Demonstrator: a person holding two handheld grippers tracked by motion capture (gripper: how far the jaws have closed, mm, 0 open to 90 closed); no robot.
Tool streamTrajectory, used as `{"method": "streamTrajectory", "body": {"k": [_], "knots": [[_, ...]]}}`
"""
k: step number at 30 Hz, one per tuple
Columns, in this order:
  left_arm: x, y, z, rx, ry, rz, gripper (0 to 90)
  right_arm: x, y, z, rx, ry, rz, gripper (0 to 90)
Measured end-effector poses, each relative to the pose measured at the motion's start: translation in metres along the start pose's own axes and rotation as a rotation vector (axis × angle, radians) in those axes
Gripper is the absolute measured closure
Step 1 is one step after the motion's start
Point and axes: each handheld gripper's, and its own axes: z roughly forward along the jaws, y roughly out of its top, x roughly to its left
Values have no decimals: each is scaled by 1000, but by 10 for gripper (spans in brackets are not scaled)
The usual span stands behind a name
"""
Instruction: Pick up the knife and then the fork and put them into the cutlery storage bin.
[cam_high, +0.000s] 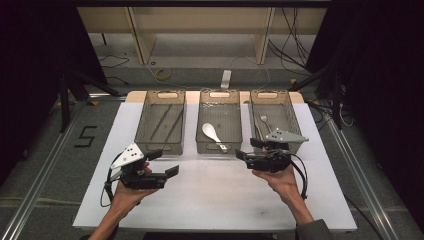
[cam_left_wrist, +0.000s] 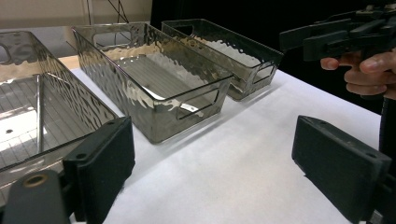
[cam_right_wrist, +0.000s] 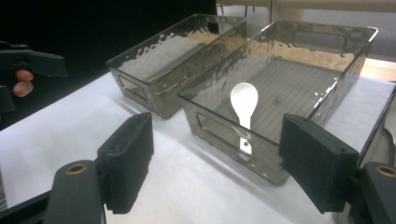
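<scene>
Right gripper view: my right claw (cam_right_wrist: 219, 172) spread, empty, facing white spoon (cam_right_wrist: 243, 109) in middle tray (cam_right_wrist: 322, 100); left claw (cam_left_wrist: 212, 168) spread, empty, above desk (cam_left_wrist: 243, 154).

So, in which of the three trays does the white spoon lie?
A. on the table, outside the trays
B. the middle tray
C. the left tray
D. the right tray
B: the white spoon lies inside the middle tray, between the other two.

You face three bins (cam_right_wrist: 299, 70): glossy, rippled smoky clear plastic. Spoon (cam_right_wrist: 243, 103): smooth white, glazed look. Tabletop (cam_high: 220, 195) cover: matt white. Your tool pads (cam_right_wrist: 128, 158): matt black.
</scene>
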Motion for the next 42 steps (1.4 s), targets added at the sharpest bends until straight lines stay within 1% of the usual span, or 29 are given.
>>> {"method": "streamTrajectory", "body": {"k": [6,10,12,15,19,22,28,34,42], "knots": [[-1,0,0,6,-5,7,124,4,-4,-6,-26,4,-13,270],[-1,0,0,7,-6,4,124,5,-10,-10,-40,7,-17,267],[-1,0,0,9,-9,0,124,5,-14,-11,-40,7,-17,259],[-2,0,0,16,-14,7,124,3,-20,-14,-45,3,-15,246],[-2,-1,0,19,-20,5,124,2,-27,-20,-58,-6,-24,234],[-3,-1,0,19,-27,4,124,0,-31,-24,-70,3,-15,228],[-4,-1,0,25,-30,11,125,1,-36,-33,-75,-12,-13,208],[-3,-1,0,25,-29,6,124,2,-43,-39,-72,-14,-17,196],[-4,-2,0,45,-39,9,124,4,-51,-45,-60,-16,-14,196]]}}
